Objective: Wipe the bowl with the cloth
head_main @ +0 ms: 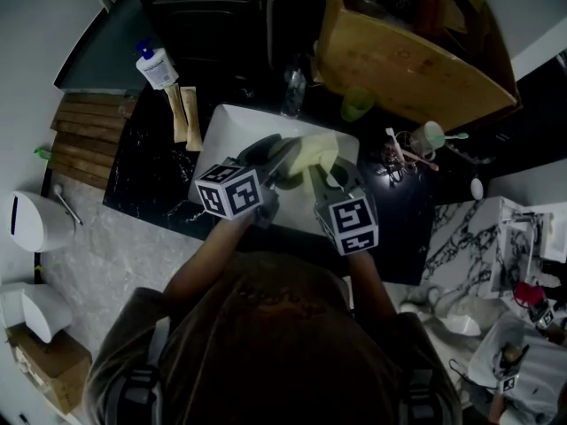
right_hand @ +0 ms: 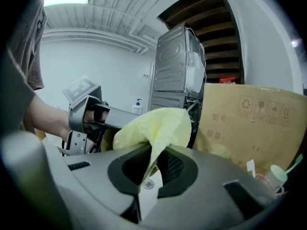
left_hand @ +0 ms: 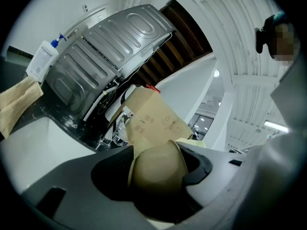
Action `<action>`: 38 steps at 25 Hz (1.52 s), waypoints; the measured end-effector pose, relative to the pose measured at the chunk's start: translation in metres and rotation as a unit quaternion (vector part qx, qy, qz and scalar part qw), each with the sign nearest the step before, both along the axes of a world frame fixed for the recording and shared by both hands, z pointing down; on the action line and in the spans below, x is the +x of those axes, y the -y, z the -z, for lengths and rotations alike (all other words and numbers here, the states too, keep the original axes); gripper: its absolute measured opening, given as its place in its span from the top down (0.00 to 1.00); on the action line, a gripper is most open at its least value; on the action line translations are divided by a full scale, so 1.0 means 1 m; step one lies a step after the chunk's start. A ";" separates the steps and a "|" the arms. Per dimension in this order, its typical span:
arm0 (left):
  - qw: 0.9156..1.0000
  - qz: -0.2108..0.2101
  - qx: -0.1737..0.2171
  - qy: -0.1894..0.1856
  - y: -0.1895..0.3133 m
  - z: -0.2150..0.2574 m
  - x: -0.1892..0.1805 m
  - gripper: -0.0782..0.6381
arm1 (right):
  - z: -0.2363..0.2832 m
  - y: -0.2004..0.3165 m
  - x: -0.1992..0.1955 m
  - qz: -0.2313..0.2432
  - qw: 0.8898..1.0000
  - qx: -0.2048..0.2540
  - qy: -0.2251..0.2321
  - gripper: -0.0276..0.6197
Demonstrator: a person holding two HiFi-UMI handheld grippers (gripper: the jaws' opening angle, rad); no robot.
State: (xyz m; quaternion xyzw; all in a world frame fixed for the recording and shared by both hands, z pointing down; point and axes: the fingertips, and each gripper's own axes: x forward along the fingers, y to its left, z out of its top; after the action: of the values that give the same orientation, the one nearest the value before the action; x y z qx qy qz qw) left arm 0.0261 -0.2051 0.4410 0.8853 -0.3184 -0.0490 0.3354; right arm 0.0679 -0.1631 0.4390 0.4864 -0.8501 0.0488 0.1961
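Note:
A beige bowl (left_hand: 158,169) is clamped by its rim between the jaws of my left gripper (left_hand: 156,176), its outer wall facing the camera. A pale yellow cloth (right_hand: 153,128) is pinched in my right gripper (right_hand: 152,169) and bunches up above the jaws. In the head view both grippers meet over the white sink (head_main: 226,127); the cloth (head_main: 314,153) lies against the bowl, which is mostly hidden there. The left gripper (right_hand: 86,119) and the hand holding it show at the left of the right gripper view.
A large cardboard box (head_main: 403,69) stands on the dark counter (head_main: 151,171) behind the sink. A white pump bottle (head_main: 157,66) and two tan packets (head_main: 184,112) lie at the left. A green cup (head_main: 357,104) and utensils (head_main: 403,153) sit at the right.

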 end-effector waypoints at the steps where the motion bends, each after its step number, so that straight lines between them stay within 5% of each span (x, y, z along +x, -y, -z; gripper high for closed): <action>1: 1.000 -0.001 -0.008 -0.007 -0.001 -0.001 0.001 0.55 | 0.001 0.001 0.000 0.000 1.000 0.003 -0.005 0.93; 17: 0.983 0.020 -0.153 -0.104 -0.004 -0.025 0.009 0.55 | -0.008 0.019 0.002 0.030 0.984 0.033 -0.172 0.93; 38: 0.985 0.036 -0.147 -0.086 0.012 -0.022 0.007 0.55 | -0.049 0.005 -0.007 0.124 0.955 -0.055 -0.262 0.93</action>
State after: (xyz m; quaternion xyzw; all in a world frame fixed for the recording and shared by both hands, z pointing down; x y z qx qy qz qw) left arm 0.0331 -0.2169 0.4633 0.8066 -0.3239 -0.0892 0.4863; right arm 0.0605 -0.1681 0.4883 0.3610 -0.8187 -0.0584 0.4428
